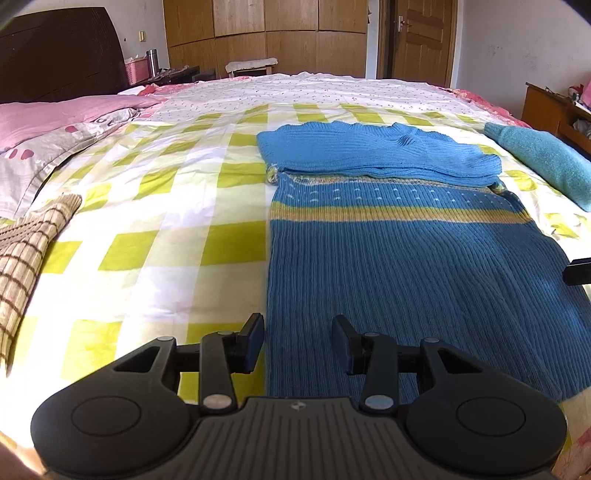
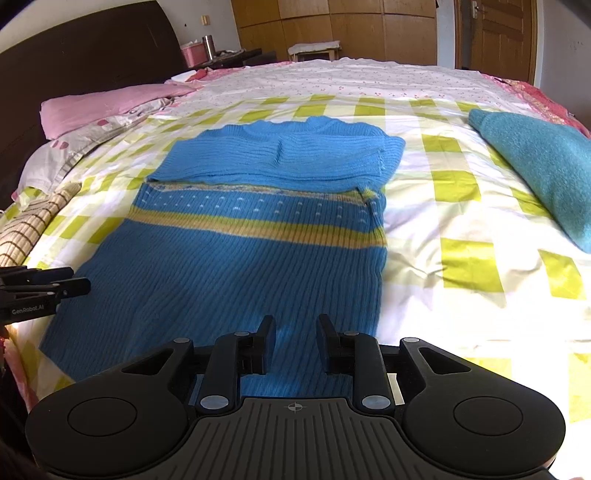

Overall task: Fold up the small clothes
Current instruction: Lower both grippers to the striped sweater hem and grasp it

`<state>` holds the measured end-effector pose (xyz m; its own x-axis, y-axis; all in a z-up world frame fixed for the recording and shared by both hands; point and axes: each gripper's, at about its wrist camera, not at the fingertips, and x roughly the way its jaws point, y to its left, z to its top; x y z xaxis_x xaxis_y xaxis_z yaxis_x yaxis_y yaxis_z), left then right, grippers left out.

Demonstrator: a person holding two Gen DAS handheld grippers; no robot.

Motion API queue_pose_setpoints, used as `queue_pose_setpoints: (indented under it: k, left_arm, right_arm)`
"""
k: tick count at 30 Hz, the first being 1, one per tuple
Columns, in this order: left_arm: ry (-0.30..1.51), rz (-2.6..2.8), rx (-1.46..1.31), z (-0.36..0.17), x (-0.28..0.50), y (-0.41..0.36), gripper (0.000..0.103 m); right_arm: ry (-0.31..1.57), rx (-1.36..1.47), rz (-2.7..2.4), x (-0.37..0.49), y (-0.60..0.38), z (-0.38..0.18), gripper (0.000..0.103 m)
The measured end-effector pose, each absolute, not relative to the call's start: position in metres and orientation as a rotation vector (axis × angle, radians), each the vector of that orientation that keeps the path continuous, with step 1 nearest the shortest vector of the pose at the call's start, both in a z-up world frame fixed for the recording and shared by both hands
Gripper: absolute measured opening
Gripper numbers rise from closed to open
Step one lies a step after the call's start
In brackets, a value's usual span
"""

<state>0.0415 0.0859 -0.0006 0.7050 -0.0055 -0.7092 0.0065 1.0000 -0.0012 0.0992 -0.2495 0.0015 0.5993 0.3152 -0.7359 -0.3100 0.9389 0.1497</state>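
Bright daylight across the bed (image 1: 207, 206), sharp through the middle (soft shadow near each gripper); heavy fisheye bending and dark vignette at far corners.

A bed (image 1: 166, 206) is lying under a yellow-and-white checked sheet. A pink pillow (image 1: 55, 114) is resting by a dark headboard (image 1: 55, 55). A brown checked cloth (image 1: 26, 254) is draping over the bed's left edge. A wooden wardrobe (image 1: 266, 33) and door (image 1: 421, 37) are standing behind, beside a pink basket (image 2: 192, 54).
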Motion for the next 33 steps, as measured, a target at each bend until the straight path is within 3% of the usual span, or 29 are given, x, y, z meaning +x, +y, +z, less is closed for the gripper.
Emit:
queue_pose_setpoints:
  k: [17, 33]
  left_arm:
    - [0.872, -0.019, -0.029, -0.007, 0.006, 0.091, 0.046]
    - [0.874, -0.044, -0.038, -0.007, 0.001, 0.085, 0.045]
  right_arm:
    - [0.968, 0.085, 0.319, 0.049, -0.283, -0.016, 0.027]
    - [0.949, 0.184, 0.336, 0.039, -0.294, -0.026, 0.032]
